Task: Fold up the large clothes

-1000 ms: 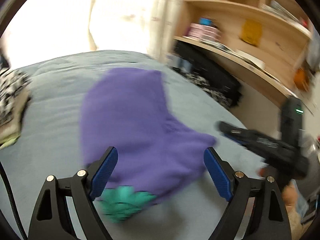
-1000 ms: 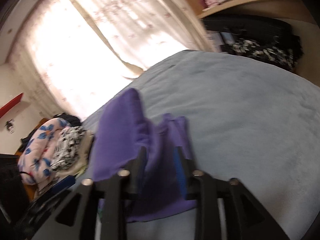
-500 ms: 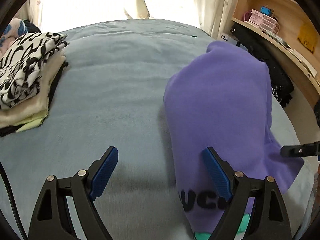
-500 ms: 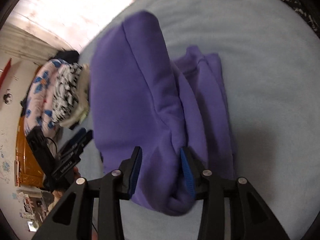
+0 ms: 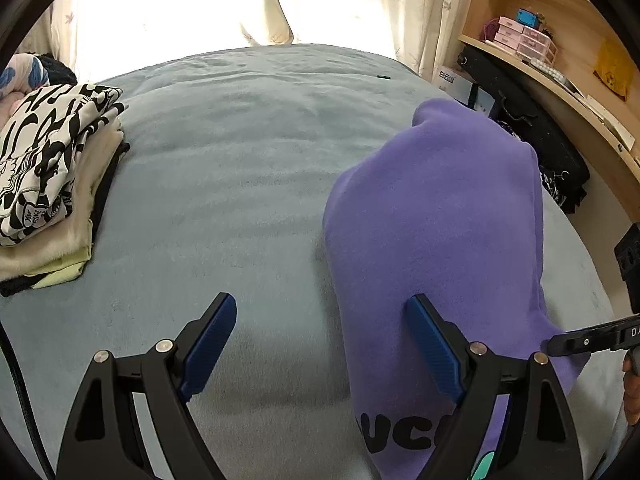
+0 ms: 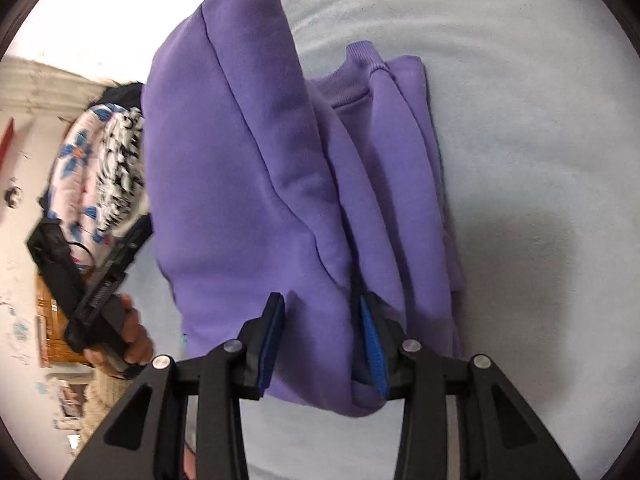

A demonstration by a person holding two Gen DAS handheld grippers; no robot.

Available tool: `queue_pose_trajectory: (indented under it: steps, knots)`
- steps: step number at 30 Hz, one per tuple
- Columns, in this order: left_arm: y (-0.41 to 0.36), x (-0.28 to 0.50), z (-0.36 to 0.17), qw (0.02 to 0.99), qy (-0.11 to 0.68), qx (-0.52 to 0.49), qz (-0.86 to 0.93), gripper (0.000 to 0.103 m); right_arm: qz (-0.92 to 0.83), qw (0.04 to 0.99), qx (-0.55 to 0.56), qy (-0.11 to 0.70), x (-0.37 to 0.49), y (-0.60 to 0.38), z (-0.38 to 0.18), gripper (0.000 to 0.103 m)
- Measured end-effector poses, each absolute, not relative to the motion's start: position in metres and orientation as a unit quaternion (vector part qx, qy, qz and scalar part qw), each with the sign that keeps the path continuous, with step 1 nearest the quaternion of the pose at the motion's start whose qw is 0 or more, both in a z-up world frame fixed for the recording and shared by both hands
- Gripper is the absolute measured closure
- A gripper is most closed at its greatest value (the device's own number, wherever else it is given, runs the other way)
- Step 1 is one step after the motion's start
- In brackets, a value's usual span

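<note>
Your bed [image 5: 248, 168] carries a finished stack of folded clothes [image 5: 52, 176] at its left edge and the purple sweatshirt [image 6: 256, 184] toward its right edge, already doubled into a thick bundle with the ribbed collar [image 6: 352, 80] showing, so the fold looks mostly done. Your right gripper [image 6: 320, 340] is clamped on a bunched fold at the bundle's near end, while your left gripper [image 5: 320, 356] hangs wide apart with only bed cover between its pads, holding nothing. What's left is probably letting go, maybe one more fold, and stacking, though the far side is hidden.
</note>
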State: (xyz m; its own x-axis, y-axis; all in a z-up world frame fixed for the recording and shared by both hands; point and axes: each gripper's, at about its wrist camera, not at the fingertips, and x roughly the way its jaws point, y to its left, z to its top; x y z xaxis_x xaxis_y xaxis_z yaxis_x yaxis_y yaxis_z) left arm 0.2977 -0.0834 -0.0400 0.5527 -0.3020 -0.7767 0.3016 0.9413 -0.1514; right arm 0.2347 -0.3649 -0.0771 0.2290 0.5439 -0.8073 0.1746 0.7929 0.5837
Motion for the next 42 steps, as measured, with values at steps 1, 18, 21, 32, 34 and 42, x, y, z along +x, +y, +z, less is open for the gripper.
queue_pose_trajectory:
  steps: [1,18,21,32,34,42]
  knots:
    - [-0.084,0.298,-0.040,0.881,0.442,-0.003,-0.170,0.017,0.136,0.723,0.303,0.606,0.238,-0.363,-0.080,0.062]
    - [-0.135,0.299,-0.011,0.872,0.441,0.017,-0.212,0.018,0.049,0.824,0.243,0.510,0.176,-0.394,-0.046,0.088]
    - [-0.161,0.297,-0.014,0.878,0.436,0.057,-0.190,0.018,0.031,0.802,0.275,0.530,0.185,-0.410,-0.085,0.088]
    - [-0.170,0.314,-0.026,0.863,0.472,0.077,-0.160,0.016,0.028,0.800,0.222,0.557,0.205,-0.391,-0.073,0.070]
    - [-0.165,0.314,-0.025,0.863,0.472,0.074,-0.166,0.016,0.036,0.816,0.205,0.540,0.211,-0.387,-0.050,0.068]
    - [-0.148,0.328,-0.008,0.848,0.476,0.016,-0.233,0.016,0.047,0.864,0.231,0.446,0.266,-0.409,-0.022,0.033]
